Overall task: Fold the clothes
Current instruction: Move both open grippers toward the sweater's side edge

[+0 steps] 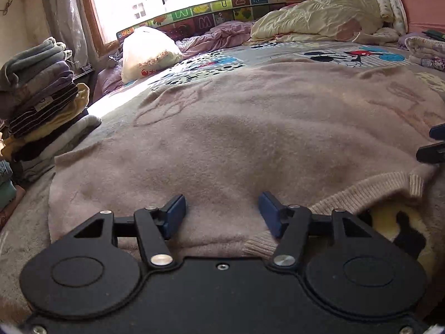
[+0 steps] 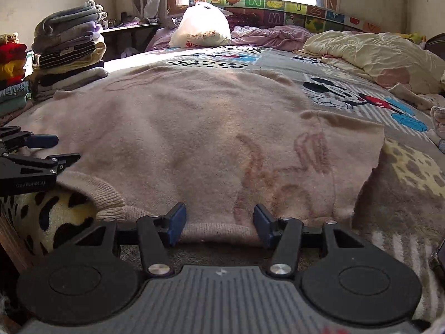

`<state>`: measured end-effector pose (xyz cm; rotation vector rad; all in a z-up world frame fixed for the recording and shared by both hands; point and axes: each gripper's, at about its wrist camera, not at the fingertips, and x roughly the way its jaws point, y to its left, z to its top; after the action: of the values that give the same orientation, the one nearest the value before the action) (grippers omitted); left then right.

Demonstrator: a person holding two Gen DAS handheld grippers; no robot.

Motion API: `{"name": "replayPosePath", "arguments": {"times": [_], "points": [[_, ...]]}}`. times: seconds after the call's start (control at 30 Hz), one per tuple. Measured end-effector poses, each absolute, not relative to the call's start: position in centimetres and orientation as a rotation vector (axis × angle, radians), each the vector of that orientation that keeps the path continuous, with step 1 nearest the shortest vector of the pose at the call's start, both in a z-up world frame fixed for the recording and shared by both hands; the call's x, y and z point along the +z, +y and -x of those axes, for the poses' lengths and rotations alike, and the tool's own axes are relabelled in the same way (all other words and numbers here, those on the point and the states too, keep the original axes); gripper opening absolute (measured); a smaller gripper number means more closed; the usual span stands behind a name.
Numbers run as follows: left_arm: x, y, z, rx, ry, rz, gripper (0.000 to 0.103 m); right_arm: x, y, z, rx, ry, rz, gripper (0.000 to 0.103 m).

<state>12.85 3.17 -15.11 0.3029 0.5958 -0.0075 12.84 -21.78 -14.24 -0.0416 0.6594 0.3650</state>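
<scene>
Both pairs of my fingers stand spread apart, holding nothing, at the near edge of a pink knit sweater [image 2: 200,139] laid flat on the bed. My right gripper [image 2: 219,220] straddles the ribbed hem just ahead of its blue pads [image 2: 176,220]; the hem runs crosswise between them, and the garment's body stretches straight forward from there. My left gripper [image 1: 221,211] sits over the fabric itself, with the sweater's ribbed neckline [image 1: 361,192] just to the right of its fingers [image 1: 175,214] and a yellow spotted blanket [image 1: 389,222] showing through the opening. I judge the coming grip turns on this: the cloth lies ahead of both tools, its long side running across between them, neither arm clearly nearer. One sweater, two grippers. Beyond the fingertips: one cartoon-mouse bedspread [image 2: 347,94], one white plastic bag [image 2: 201,26], one cream quilt [image 2: 370,53]. Far left, one main stack of folded clothes [image 2: 69,39], with a smaller pile beside it.
</scene>
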Motion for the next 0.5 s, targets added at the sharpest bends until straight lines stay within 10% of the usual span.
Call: {"name": "replayPosePath", "arguments": {"times": [0.5], "points": [[-12.5, -1.0, -11.0, -0.094, 0.482, -0.202, 0.058, -17.6, -32.4, -13.2, 0.177, 0.629, -0.652, 0.052]]}}
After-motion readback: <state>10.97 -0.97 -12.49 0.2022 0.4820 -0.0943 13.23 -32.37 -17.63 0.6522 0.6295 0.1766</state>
